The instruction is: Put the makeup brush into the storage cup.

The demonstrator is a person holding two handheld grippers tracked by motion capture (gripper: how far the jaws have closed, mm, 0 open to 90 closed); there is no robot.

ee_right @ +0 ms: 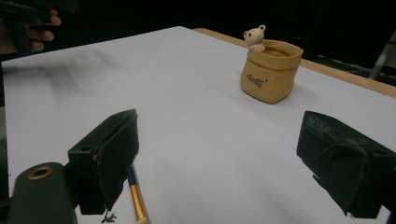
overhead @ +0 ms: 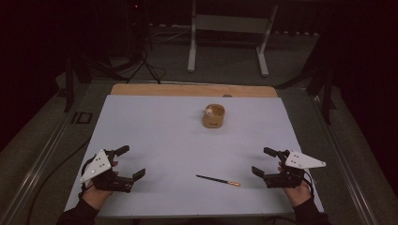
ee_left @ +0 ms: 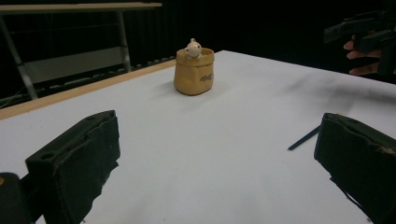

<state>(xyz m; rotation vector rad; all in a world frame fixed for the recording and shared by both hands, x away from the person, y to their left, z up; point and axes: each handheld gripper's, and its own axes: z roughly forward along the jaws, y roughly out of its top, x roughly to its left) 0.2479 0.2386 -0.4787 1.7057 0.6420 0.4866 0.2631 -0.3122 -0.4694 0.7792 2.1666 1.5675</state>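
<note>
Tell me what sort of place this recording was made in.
Probably a lab or studio set up for recording, not a home. A bare white table stands amid dark curtains, a tripod stands on the floor behind it, and a metal frame stands beyond.

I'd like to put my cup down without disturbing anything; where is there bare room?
The sheet is bare left of the pouch and between both tools. Tightest near the right tool, where the pencil lies.

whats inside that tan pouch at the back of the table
A small white bear figure peeks over the rim of the tan pouch; just its head shows. Its body and anything deeper inside are hidden by the pouch wall.
</note>
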